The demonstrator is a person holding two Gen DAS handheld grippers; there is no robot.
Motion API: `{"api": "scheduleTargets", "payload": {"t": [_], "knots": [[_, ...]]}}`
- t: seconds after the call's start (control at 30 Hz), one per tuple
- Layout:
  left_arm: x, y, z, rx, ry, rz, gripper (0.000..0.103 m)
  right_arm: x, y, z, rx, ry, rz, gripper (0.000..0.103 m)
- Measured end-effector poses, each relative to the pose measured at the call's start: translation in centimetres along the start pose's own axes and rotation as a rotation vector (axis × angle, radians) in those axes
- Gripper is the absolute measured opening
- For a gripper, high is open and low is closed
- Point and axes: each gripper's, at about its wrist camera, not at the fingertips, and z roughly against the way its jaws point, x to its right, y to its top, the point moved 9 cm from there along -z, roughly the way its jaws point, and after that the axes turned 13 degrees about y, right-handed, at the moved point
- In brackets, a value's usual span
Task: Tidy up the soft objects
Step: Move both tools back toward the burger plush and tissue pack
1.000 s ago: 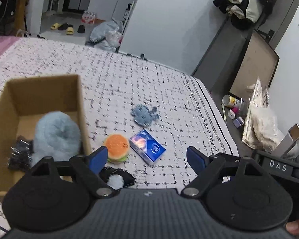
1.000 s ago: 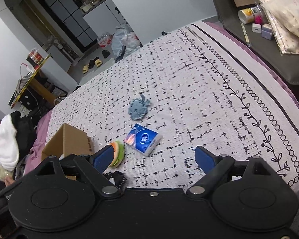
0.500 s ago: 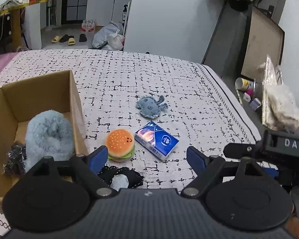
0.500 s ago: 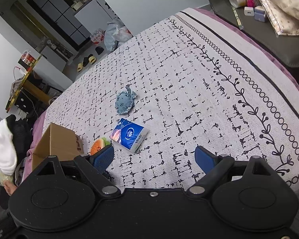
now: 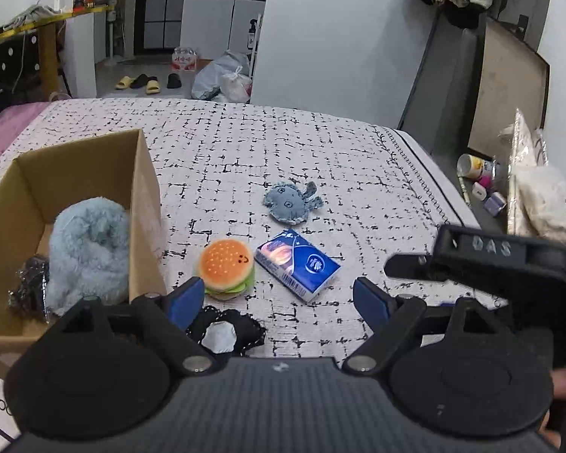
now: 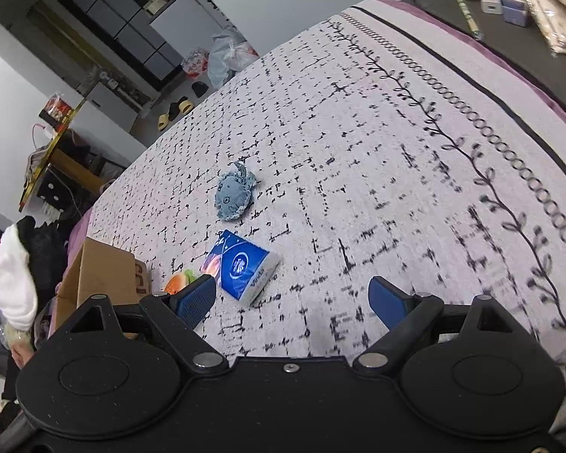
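Observation:
A cardboard box (image 5: 143, 173) stands on the bed at the left and holds a fluffy light-blue plush (image 5: 88, 241) and a black crinkly item (image 5: 28, 283). On the bedspread lie a burger plush (image 5: 226, 268), a blue tissue pack (image 5: 298, 268), a small blue fish plush (image 5: 288, 204) and a black lace item (image 5: 226, 332). My left gripper (image 5: 279, 300) is open and empty above the lace item. My right gripper (image 6: 292, 298) is open and empty, just short of the tissue pack (image 6: 243, 268); the fish plush (image 6: 232, 196) and box (image 6: 102, 275) show there too.
The bed's right edge (image 6: 509, 75) drops to a dark floor strip with a cup, small bottles and bags (image 5: 486, 188). The right gripper's body (image 5: 490, 260) reaches into the left wrist view at the right. Beyond the bed's far end are slippers and bags (image 5: 222, 79).
Both grippers have tilted and shifted so the objects sit more centred and closer. The right gripper has come further into the left wrist view. Objects have not moved.

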Motion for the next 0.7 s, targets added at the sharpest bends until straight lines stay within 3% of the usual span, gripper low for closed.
{"api": "scheduleTargets", "payload": {"t": [0.13, 0.33, 0.5, 0.7], "knots": [[0.6, -0.4, -0.2, 0.024, 0.059, -0.026, 0.084, 0.0, 0.6, -1.1, -0.022, 0.024, 0.046, 0.087], [1.9, -0.5, -1.1, 0.003, 0.060, -0.007, 0.084, -1.0, 2.1, -2.4, -0.049, 0.058, 0.144, 0.087], [2.0, -1.1, -1.5, 0.014, 0.163, -0.037, 0.084, -2.2, 3.1, -3.3, -0.065, 0.094, 0.263, 0.086], [1.4, -2.7, -2.8, -0.097, 0.225, 0.041, 0.080, -2.4, 2.1, -4.7, -0.132, 0.147, 0.261, 0.082]]}}
